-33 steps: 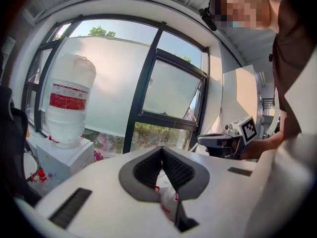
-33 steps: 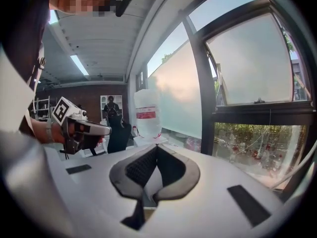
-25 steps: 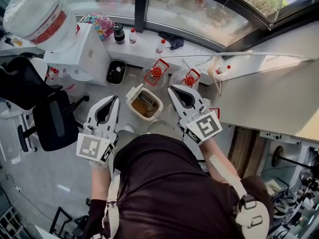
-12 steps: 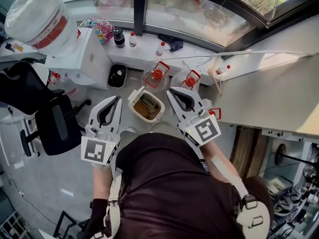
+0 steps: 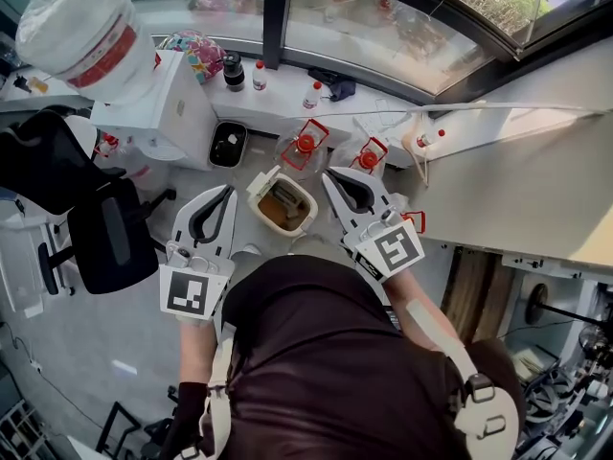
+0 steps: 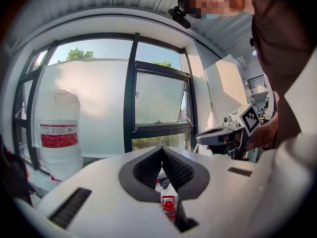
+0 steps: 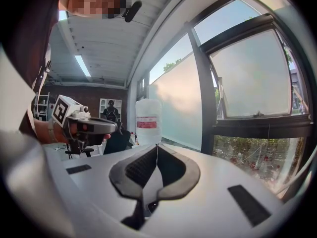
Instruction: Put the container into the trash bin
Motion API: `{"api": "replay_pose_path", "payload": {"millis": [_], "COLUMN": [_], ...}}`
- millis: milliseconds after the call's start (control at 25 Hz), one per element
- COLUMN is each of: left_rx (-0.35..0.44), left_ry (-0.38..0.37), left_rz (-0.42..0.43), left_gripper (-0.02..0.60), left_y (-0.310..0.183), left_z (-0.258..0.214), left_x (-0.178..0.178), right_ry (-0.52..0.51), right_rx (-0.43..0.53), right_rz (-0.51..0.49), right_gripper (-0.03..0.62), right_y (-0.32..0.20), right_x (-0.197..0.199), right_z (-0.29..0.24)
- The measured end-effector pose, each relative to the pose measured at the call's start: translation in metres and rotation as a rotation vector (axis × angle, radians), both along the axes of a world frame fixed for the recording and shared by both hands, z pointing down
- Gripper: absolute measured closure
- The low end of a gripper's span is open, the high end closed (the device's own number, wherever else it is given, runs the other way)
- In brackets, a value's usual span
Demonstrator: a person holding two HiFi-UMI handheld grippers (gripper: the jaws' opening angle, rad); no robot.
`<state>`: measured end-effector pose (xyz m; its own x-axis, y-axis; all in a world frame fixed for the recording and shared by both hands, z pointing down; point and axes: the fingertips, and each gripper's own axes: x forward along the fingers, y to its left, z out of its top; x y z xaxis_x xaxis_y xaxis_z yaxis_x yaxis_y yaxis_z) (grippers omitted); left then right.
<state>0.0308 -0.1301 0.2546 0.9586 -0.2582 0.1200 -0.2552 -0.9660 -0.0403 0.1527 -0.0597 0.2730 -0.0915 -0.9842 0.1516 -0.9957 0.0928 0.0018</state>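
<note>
My left gripper [image 5: 222, 191] and right gripper [image 5: 329, 172], ribbed jaws pressed together, flank the rounded cream trash bin [image 5: 308, 207], visible only in head view

cream trash bin [image 5: 307, 207], lid flipped open

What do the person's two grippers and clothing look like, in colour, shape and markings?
Both the left gripper and right gripper have white, wedge-shaped shells with black ribbed pads inside. Each carries a white cube with black square markers. The person wears a dark brown shirt and pale straps.
</note>
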Motion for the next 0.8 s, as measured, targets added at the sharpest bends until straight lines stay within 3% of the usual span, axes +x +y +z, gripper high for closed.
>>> {"api": "replay_pose_path", "payload": {"millis": [800], "left_rx": [-0.025], "left_ry": [0.005], "left_rz": [-0.045], "left_gripper": [0.572], "left_y": [0.0078], "left_z": [0.0065], "left_x": [-0.0072], "right_ry": [-0.005], "right_rx": [-0.01], "right_rz": [-0.047], "right_gripper": [0.578], "right_y": [0.0061], "right_x": [-0.0055], "right_z": [0.0093]}}
